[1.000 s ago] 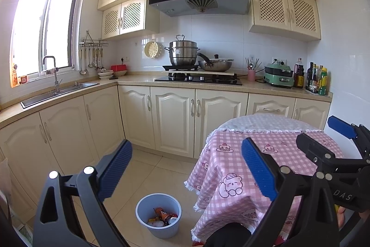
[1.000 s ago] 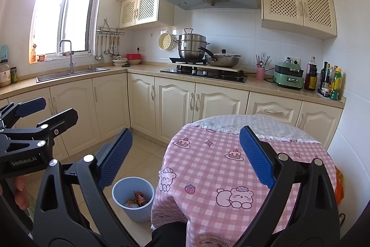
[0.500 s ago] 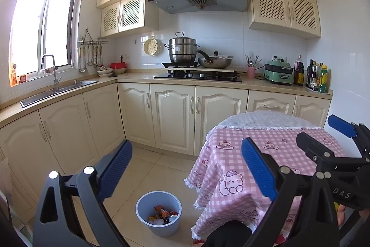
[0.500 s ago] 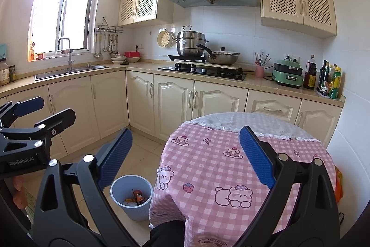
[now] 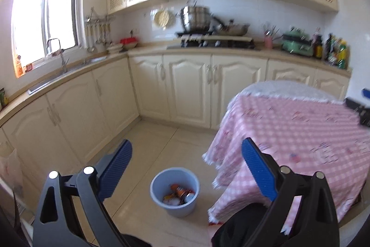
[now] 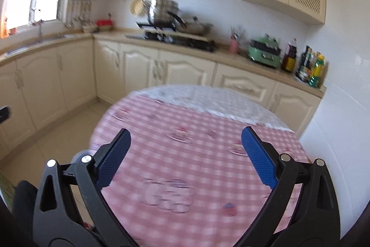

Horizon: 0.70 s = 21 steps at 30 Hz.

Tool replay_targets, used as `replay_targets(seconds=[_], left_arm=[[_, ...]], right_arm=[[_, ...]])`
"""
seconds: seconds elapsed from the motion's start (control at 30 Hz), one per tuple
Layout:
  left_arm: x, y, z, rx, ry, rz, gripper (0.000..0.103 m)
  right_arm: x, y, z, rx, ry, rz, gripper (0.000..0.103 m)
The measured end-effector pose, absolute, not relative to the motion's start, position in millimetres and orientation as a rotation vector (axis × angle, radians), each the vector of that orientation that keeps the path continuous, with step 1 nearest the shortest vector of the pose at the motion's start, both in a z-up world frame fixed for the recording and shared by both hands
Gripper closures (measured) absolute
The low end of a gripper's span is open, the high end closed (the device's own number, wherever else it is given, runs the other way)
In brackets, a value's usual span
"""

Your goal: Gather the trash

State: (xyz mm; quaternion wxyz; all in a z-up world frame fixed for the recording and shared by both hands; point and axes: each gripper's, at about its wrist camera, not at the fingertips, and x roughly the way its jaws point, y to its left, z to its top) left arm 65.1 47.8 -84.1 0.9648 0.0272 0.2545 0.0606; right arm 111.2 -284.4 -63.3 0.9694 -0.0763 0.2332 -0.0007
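Observation:
A light blue bin (image 5: pixel 182 208) stands on the tiled floor beside the round table (image 5: pixel 289 131) with its pink checked cloth. Cans and wrappers (image 5: pixel 179 195) lie inside the bin. My left gripper (image 5: pixel 186 149) hangs open above the bin, with nothing between its blue pads. My right gripper (image 6: pixel 185 133) is open over the table top (image 6: pixel 185 166) and holds nothing. The right wrist view shows only a sliver of the bin's rim (image 6: pixel 81 154) by the table's left edge. No loose trash shows on the cloth. Both views are blurred.
Cream cabinets (image 5: pixel 189 89) run along the back and left walls under a counter with a sink (image 5: pixel 69 68), a stove with pots (image 5: pixel 196 22) and bottles (image 6: pixel 312 68). Tiled floor (image 5: pixel 161 142) lies between the cabinets and the table. Dark clothing (image 5: pixel 242 223) fills the bottom edge.
Both grippers have tipped downward and moved fast, blurring the views. The right one has swung over the table, so the bin is nearly hidden there. Both stay open.

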Motion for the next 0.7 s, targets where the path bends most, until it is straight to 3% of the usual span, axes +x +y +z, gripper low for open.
replay_targets(seconds=[0.3,0.53,0.7], left_arm=[[123,93,-169,0.046,0.759,0.264,0.01],[145,113,-205,0.005,0.817,0.272,0.01],[158,128,-222,-0.025,0.826,0.286,0.01]], right_arm=[[236,-449,-123,0.034,0.811,-0.039,0.007],[299,-466,-163,-0.056,0.947,0.081,0.007],[316,-473,-172,-0.064,0.934,0.173,0.006]])
